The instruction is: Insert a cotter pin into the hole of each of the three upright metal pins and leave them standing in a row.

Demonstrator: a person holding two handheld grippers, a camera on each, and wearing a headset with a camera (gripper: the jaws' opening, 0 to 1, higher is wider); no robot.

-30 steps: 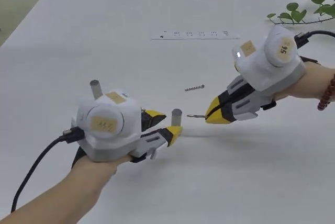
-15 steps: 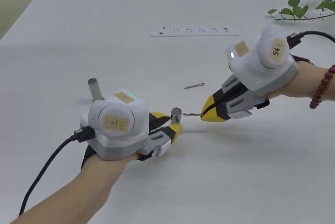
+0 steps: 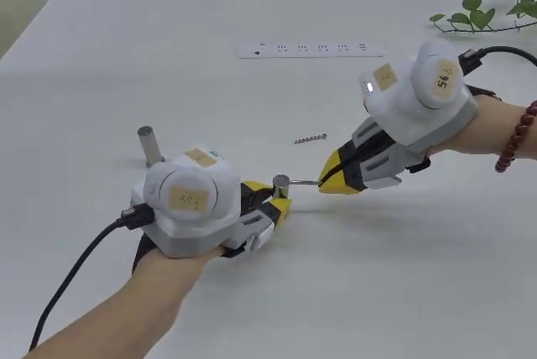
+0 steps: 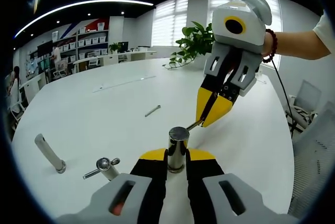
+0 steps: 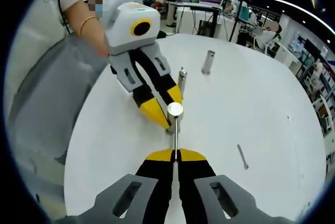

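Three pins: all metal and upright on the white table (image 3: pixel 252 7); one is gripped and two stand free.
held pin (image 3: pixel 281 184) (image 4: pixel 177 148) (image 5: pixel 175 113): stands between the two grippers, its base on the table and its flat round top bare.
left gripper (image 3: pixel 273 200) (image 4: pixel 177 157) (image 5: pixel 162 110): its yellow-tipped jaws are clenched on the lower part of the held pin, one on each side.
right gripper (image 3: pixel 329 184) (image 4: pixel 212 115) (image 5: pixel 176 155): its jaws are pinched together on the cotter pin and point straight at the held pin.
cotter pin (image 3: pixel 306 182) (image 4: pixel 192 125) (image 5: pixel 176 135): juts level from the right gripper's tips, its free end meeting the held pin's side just under the top. Whether it has entered the hole cannot be told.
bare pin (image 3: pixel 148 144) (image 4: pixel 48 153) (image 5: pixel 208 62): stands well apart from the held pin, beyond the left gripper's body.
fitted pin (image 4: pixel 106 165) (image 5: pixel 181 79): stands just beside the left gripper, with a looped cotter crossing its top.
loose cotter pin (image 3: pixel 310 138) (image 4: pixel 152 110) (image 5: pixel 241 156): lies flat on the table, apart from both grippers.
far side: a power strip (image 3: pixel 312 49) lies flat there, and a leafy plant (image 3: pixel 495 7) is at the corner.
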